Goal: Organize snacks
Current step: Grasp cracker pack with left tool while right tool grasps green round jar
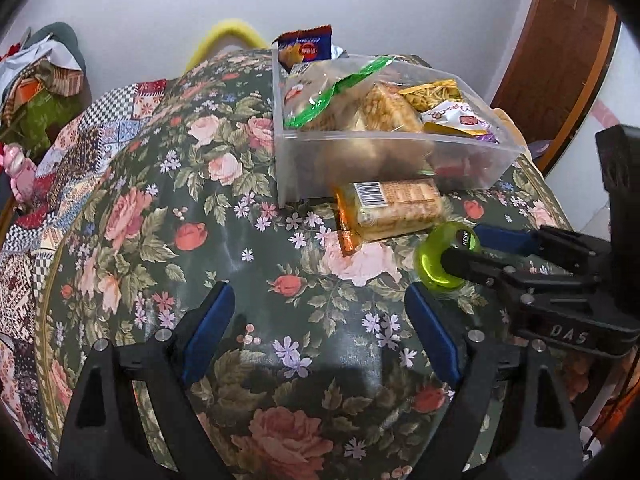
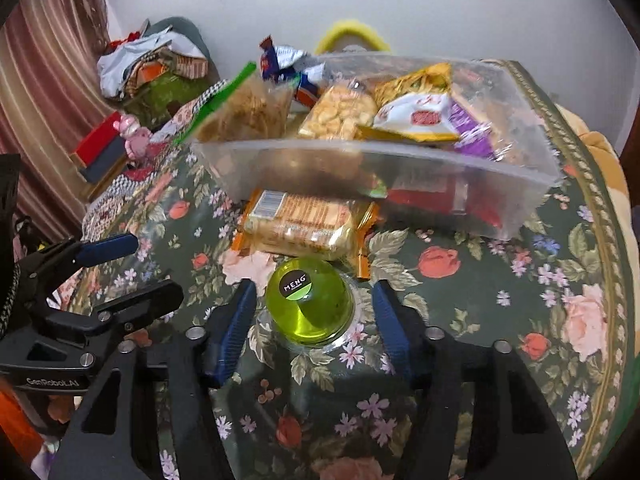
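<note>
floral table cover (image 2: 460, 280): smooth, slight sheen. bin (image 2: 400, 172): frosted translucent plastic. biscuit pack (image 2: 300, 220): glossy clear film. green jelly cup (image 2: 310, 304): glossy, translucent. gripper pads (image 1: 208, 320): blue, matt, ribbed.

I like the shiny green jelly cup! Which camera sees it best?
The right wrist view: the green jelly cup sits big and centred between the right claw's blue fingers, its label readable. The left wrist view shows the cup small, sideways and partly hidden by a finger.
</note>
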`<state>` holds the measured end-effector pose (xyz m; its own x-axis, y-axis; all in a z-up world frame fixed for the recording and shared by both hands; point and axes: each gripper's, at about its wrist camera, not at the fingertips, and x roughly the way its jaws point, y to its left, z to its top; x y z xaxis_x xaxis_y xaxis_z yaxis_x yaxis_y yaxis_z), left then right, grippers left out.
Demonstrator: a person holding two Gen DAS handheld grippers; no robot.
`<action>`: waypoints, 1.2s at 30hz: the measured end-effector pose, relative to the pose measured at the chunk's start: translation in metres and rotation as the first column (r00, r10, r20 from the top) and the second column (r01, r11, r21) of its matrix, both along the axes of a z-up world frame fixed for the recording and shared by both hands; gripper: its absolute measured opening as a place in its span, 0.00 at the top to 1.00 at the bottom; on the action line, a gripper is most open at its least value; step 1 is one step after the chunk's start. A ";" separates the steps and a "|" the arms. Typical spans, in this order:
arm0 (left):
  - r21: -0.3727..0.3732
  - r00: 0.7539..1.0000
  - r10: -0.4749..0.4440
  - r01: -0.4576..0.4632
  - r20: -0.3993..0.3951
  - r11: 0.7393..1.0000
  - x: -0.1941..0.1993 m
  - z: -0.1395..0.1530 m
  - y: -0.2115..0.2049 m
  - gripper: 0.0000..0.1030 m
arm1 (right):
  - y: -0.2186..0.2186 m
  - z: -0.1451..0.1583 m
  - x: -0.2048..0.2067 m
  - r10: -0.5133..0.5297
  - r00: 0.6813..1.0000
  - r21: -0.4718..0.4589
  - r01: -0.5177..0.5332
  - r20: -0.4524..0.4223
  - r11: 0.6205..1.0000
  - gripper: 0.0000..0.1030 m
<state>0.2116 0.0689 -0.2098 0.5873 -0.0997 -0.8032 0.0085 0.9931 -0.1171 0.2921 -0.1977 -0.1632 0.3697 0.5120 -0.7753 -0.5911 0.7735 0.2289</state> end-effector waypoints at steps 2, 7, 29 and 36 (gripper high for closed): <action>-0.002 1.000 0.000 0.000 -0.001 1.000 0.002 -0.002 -0.001 0.15 | 0.001 -0.004 0.001 0.013 1.000 0.007 -0.012 -0.015 1.000 0.57; 0.004 1.000 -0.009 0.009 -0.002 1.000 0.010 -0.004 -0.008 0.15 | -0.004 0.001 -0.001 0.005 1.000 0.012 -0.005 0.022 1.000 0.59; -0.004 0.998 -0.037 0.037 -0.049 0.999 0.086 -0.021 -0.067 0.04 | -0.095 0.028 -0.001 -0.148 0.985 0.082 0.141 0.086 0.987 0.60; -0.008 0.998 -0.009 0.008 -0.069 1.000 0.100 -0.034 -0.068 0.05 | -0.099 0.026 0.000 -0.157 0.984 0.086 0.150 0.084 0.985 0.60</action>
<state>0.3114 0.0006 -0.2433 0.5299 -0.1107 -0.8408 0.0088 0.9921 -0.1251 0.2916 -0.2971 -0.1376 0.5149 0.5020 -0.6949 -0.4880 0.8381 0.2438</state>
